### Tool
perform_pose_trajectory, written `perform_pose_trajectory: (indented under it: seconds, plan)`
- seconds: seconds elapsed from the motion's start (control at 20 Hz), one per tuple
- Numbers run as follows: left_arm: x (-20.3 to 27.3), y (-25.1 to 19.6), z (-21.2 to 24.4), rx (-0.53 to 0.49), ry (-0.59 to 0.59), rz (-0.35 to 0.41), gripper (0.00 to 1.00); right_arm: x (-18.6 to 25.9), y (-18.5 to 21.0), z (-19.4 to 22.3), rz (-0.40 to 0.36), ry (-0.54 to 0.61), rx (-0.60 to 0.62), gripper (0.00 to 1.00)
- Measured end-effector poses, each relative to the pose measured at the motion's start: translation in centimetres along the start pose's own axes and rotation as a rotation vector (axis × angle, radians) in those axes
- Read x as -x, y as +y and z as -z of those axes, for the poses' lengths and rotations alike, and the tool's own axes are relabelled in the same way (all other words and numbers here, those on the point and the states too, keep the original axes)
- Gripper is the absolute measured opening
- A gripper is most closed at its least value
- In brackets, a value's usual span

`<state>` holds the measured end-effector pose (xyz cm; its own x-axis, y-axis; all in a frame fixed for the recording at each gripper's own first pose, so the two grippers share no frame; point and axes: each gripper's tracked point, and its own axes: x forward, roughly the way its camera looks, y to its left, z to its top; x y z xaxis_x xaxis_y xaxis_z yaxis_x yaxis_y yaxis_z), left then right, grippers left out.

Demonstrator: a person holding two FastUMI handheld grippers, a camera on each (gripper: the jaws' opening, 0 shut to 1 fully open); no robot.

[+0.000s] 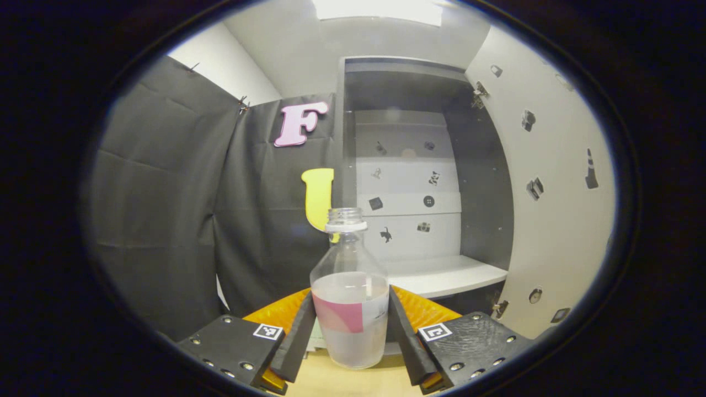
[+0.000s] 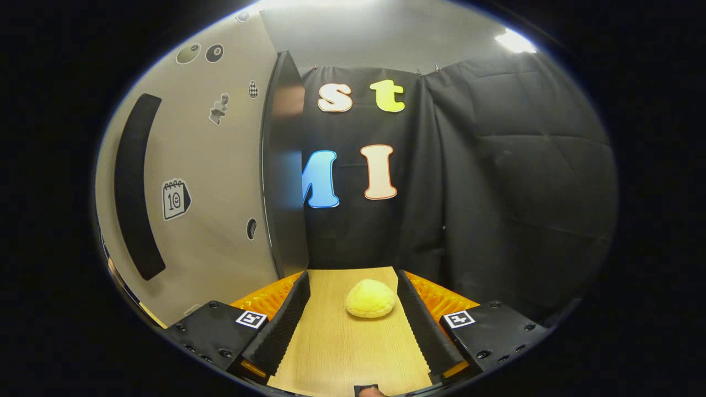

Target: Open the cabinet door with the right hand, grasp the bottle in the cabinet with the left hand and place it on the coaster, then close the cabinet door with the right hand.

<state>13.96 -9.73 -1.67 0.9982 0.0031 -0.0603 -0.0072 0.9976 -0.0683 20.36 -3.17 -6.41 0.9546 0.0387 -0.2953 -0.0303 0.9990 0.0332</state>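
Observation:
A clear plastic bottle (image 1: 348,309) with no cap and a pink-and-white label stands upright between the fingers of my left gripper (image 1: 352,302). Both pads press on its sides. Its base sits low over the wooden tabletop (image 1: 336,380); I cannot tell whether it touches. Behind it the grey cabinet (image 1: 408,182) stands open, with its white shelf (image 1: 447,274) bare. The cabinet door (image 1: 551,193) is swung out to the right. In the right gripper view, my right gripper (image 2: 353,278) is open over the table, beside the door (image 2: 215,182) and its black handle (image 2: 135,187).
A round yellow soft object (image 2: 370,298) lies on the wooden table (image 2: 342,347) ahead of the right gripper's fingers. Black cloth walls close in the booth on the left and back. A pale flat thing (image 1: 316,335) shows behind the left finger.

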Motion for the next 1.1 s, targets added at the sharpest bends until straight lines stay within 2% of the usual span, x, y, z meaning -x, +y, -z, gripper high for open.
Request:
perform_pose_trajectory:
  seconds: [0.05,0.1,0.35,0.4,0.55,0.6,0.7,0.75,0.8,0.85,0.95,1.0,1.1]
  plan:
    - [0.6,0.2,0.7,0.006,0.007,-0.005,0.72,0.2,0.1,-0.2,-0.004,-0.012,-0.001,1.0]
    - [1.2,0.4,1.4,0.014,0.012,-0.007,0.74,0.4,0.2,-0.3,-0.007,-0.024,-0.003,0.97]
    - [4.0,1.4,4.1,0.059,0.0,-0.018,0.71,1.3,0.5,-0.5,-0.012,-0.041,0.005,1.0]
    - [4.4,1.7,4.8,0.068,0.001,-0.024,0.71,1.3,0.5,-0.4,-0.011,-0.04,0.01,0.97]
    - [5.6,2.7,7.4,0.094,0.026,-0.053,0.74,1.7,0.7,0.2,-0.012,-0.033,0.018,0.97]
    - [6.0,3.0,8.4,0.104,0.037,-0.06,0.74,1.6,0.8,0.5,-0.011,-0.027,0.021,1.0]
    - [7.1,3.6,10.0,0.12,0.048,-0.067,0.72,1.7,0.8,0.7,-0.005,-0.021,0.026,0.97]
    - [7.6,4.0,10.8,0.12,0.051,-0.071,0.72,1.8,0.8,0.7,-0.002,-0.024,0.024,1.0]
    - [8.2,4.4,11.7,0.117,0.057,-0.076,0.74,1.6,0.9,0.7,-0.001,-0.028,0.02,0.97]
    - [8.6,4.7,12.8,0.114,0.07,-0.082,0.74,1.7,1.0,0.7,0.0,-0.032,0.016,1.0]
    - [9.5,5.4,14.9,0.117,0.094,-0.09,0.72,1.8,1.2,0.8,0.004,-0.031,0.019,0.97]
    - [10.0,5.7,16.0,0.121,0.103,-0.096,0.77,1.7,1.1,1.0,0.009,-0.03,0.024,1.0]
    - [10.7,6.1,18.1,0.129,0.121,-0.106,0.74,1.8,1.3,1.3,0.013,-0.026,0.03,0.97]
